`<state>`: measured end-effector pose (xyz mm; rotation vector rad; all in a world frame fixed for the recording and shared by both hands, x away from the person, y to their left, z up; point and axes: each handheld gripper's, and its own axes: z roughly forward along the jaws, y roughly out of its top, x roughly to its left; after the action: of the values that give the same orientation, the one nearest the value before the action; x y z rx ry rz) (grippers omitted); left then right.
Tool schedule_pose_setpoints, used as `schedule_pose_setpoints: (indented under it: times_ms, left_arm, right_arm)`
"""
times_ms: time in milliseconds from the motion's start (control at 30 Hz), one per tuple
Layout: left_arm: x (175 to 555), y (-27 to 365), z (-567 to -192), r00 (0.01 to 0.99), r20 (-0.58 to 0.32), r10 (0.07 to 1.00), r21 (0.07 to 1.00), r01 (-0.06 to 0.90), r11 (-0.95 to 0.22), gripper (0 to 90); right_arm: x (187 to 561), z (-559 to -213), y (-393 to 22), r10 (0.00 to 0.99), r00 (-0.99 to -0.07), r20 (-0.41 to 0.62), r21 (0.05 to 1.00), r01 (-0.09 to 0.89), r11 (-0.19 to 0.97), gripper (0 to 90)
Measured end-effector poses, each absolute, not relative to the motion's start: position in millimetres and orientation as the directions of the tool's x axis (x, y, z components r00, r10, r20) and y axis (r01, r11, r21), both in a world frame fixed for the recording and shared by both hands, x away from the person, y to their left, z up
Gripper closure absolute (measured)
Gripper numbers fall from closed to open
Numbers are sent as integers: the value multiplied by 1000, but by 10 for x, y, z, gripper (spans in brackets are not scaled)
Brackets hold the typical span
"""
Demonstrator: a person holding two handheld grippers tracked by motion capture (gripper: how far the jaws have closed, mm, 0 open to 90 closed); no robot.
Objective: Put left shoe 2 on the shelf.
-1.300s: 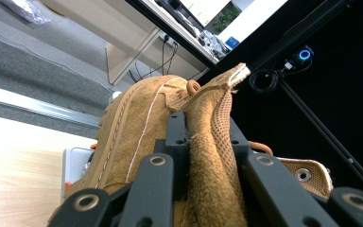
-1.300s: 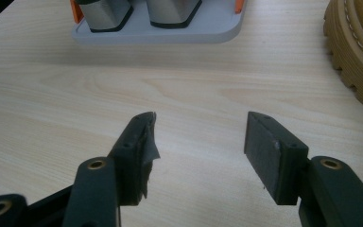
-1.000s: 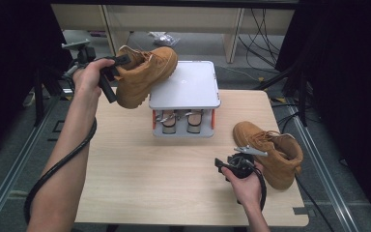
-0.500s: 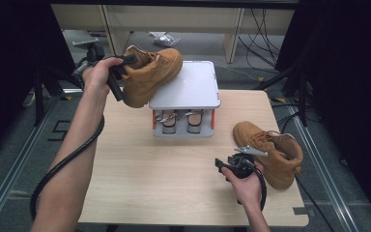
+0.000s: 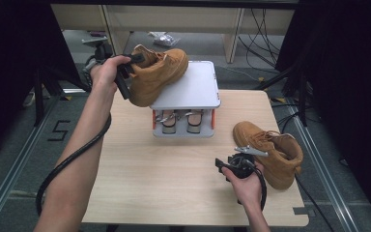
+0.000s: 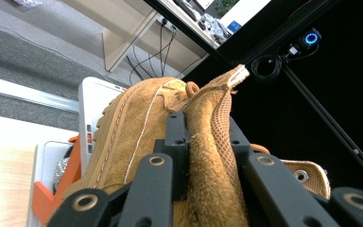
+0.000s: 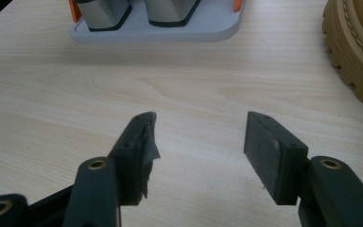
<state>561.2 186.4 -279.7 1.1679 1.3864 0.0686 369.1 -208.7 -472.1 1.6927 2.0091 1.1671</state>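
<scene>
Left gripper (image 5: 125,72), clamped on tan boot (image 5: 157,75), shifted right over rack's grey top (image 5: 195,89) (not set down). Right gripper (image 7: 196,146) apart; second boot (image 5: 270,152) waits, lower right.

A second tan suede boot (image 5: 270,152) lies on the pale wooden worktop (image 5: 174,183), well apart from the small grey two-tier rack (image 5: 191,92).

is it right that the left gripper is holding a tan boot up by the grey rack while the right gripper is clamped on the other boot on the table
Not quite. The left gripper does hold a tan boot by the grey rack, but the right gripper is open over bare table, with the other boot beside it, as the right gripper view shows.
</scene>
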Motion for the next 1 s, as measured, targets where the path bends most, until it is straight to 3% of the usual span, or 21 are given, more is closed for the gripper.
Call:
schedule_pose_setpoints:
  times_ms: [467, 633, 700, 767, 1000]
  left_arm:
    - [5698, 1816, -2915, 267, -695, 668, 670, 579, 465, 716]
    - [5690, 1833, -2928, 280, -684, 674, 690, 549, 472, 635]
    - [5687, 1860, -2933, 284, -690, 666, 691, 531, 490, 571]
    - [5677, 1894, -2923, 285, -699, 656, 689, 515, 510, 499]
    - [5494, 2125, -2833, 335, -662, 670, 741, 428, 517, 472]
  right_arm:
    - [3691, -4725, -2083, 920, -271, 284, 705, 709, -9, 446]
    - [3692, -4725, -2070, 922, -269, 280, 705, 710, -7, 441]
    - [3711, -4739, -2090, 925, -298, 235, 732, 681, 33, 440]
    - [3697, -4727, -2069, 922, -280, 266, 716, 698, 5, 438]
    - [3694, -4712, -2042, 915, -301, 269, 722, 691, 15, 464]
